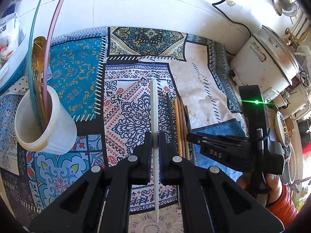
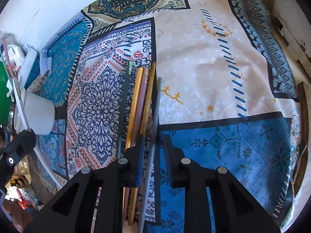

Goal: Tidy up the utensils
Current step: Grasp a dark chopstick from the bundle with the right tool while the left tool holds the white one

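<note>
My left gripper [image 1: 155,136] is shut on a white chopstick [image 1: 153,101] and holds it above the patterned cloth [image 1: 77,68]. At the left a white cup [image 1: 46,128] holds a teal chopstick [image 1: 32,44], a pink one [image 1: 51,38] and an amber utensil [image 1: 38,58]. Several chopsticks [image 1: 180,126] lie side by side on the cloth. My right gripper [image 2: 154,153] points down over them. Its jaws are partly closed around a grey chopstick [image 2: 157,104], with a gap still showing beside it. Yellow [image 2: 134,106], pink [image 2: 141,101] and wooden [image 2: 149,97] chopsticks lie just left of it.
A white rice cooker [image 1: 262,64] and other pots stand at the right, with a black cable [image 1: 229,15] across the white counter. A teal basket [image 1: 13,73] sits at the far left. A hand in an orange sleeve [image 1: 281,203] holds the right gripper.
</note>
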Available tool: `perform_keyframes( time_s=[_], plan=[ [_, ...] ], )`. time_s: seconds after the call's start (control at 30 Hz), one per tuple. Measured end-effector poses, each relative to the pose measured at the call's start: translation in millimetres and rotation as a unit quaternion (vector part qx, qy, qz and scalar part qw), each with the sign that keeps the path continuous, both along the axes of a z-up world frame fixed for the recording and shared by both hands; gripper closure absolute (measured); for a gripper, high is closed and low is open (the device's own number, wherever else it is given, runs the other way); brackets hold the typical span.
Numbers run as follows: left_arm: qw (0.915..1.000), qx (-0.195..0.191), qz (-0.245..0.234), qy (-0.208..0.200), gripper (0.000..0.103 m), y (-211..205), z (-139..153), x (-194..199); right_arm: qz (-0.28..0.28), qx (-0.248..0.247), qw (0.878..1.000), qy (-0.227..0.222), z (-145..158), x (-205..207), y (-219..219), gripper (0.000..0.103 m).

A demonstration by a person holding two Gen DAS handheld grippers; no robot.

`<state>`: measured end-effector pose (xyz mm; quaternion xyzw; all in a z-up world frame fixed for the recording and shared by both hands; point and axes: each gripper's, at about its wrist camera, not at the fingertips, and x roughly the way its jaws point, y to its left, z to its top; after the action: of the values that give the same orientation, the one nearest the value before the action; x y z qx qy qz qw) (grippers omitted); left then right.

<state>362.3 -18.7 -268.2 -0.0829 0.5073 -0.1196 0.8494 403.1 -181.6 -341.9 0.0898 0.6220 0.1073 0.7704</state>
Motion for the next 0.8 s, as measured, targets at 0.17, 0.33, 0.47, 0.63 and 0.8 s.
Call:
perform_keyframes(
  time_s=[0.17,0.33,0.47,0.63,0.8],
  plan=[
    [1.0,-0.006,-0.002,-0.006,0.099,0,4,-2,-0.001,0.004,1.0,-0.003,1,8,7,0.092],
    [0.9999,-0.008,0.0,-0.008,0.099,2,6,-2,-0.009,-0.003,1.0,-0.006,6,6,6,0.093],
    [0.9999,-0.01,0.003,-0.009,0.099,4,7,-3,-0.002,0.0,1.0,0.006,-2,3,3,0.092],
    [0.9999,-0.013,0.004,-0.008,0.099,5,7,-3,0.011,-0.029,0.999,-0.006,-4,8,12,0.094],
    [0.9999,-0.009,0.003,-0.013,0.099,4,10,-4,0.013,-0.033,0.999,-0.02,-4,14,18,0.097]
  ],
)
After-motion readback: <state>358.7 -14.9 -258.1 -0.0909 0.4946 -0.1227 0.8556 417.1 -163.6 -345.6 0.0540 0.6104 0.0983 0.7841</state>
